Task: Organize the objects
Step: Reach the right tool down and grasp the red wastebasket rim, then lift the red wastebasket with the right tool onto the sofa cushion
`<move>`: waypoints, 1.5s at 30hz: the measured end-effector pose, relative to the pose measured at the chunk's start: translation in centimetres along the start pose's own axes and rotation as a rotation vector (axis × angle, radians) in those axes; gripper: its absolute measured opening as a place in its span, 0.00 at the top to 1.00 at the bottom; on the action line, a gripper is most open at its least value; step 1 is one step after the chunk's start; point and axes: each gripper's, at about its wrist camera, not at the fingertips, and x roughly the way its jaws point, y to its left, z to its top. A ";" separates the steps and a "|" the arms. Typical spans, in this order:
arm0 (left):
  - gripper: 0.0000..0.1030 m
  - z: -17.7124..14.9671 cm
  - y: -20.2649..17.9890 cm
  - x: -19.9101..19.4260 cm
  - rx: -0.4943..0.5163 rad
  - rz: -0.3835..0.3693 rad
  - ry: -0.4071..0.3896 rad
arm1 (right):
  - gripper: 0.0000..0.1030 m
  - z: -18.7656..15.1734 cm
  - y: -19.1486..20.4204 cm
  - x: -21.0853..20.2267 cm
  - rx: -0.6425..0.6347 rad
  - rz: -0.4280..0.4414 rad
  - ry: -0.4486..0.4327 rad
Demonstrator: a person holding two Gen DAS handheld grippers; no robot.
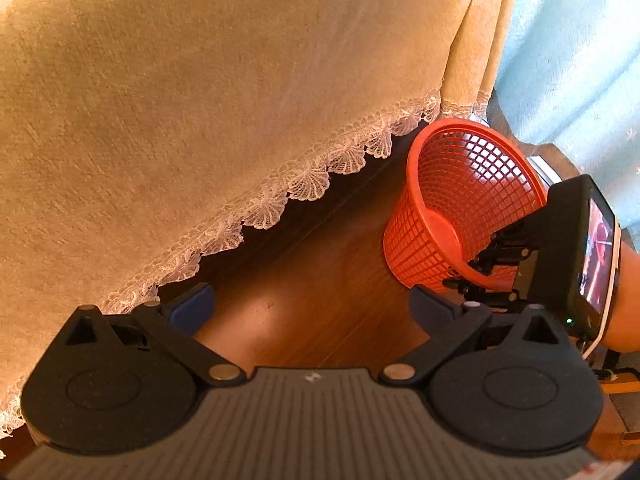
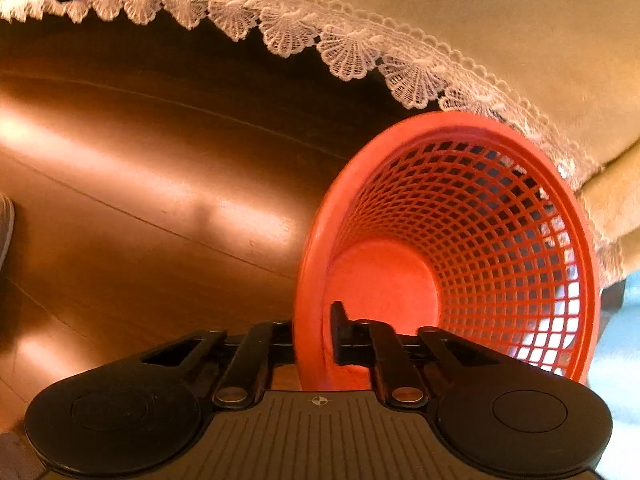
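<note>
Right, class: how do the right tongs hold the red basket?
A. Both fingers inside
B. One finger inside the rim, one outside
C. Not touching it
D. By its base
B: the right tongs straddle the basket rim, one finger inside and the other outside the wall.

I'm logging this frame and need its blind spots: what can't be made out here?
- Left wrist view: the tan cloth hides whatever it drapes; under its lace hem is dark shadow.
- Left wrist view: the right gripper partly hides the orange basket rim.
- Right wrist view: the basket wall hides one of the right gripper's fingers.
</note>
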 end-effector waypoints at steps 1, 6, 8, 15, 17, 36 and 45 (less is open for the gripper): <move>0.01 0.1 0.0 -0.2 -0.003 0.000 0.003 | 0.98 0.3 0.2 -0.2 -0.015 -0.018 0.003; 0.02 0.9 0.4 -3.4 -0.029 -0.004 0.024 | 0.97 1.4 0.8 -3.2 -0.083 -0.051 0.047; 0.02 1.7 0.6 -5.6 -0.046 -0.010 0.027 | 0.97 1.9 1.1 -5.7 -0.096 -0.064 0.071; 0.02 6.7 2.3 -17.3 -0.074 -0.030 -0.003 | 0.97 5.6 0.9 -18.5 -0.115 -0.097 0.112; 0.02 8.4 3.2 -21.0 -0.085 -0.032 -0.023 | 0.97 7.2 0.8 -22.7 -0.105 -0.116 0.108; 0.02 24.0 16.5 -38.1 -0.092 0.061 -0.180 | 0.98 27.6 -8.8 -36.2 -0.031 -0.304 0.066; 0.02 31.7 19.6 -34.3 -0.131 0.107 -0.142 | 0.97 31.2 -15.1 -32.7 -0.076 -0.244 0.178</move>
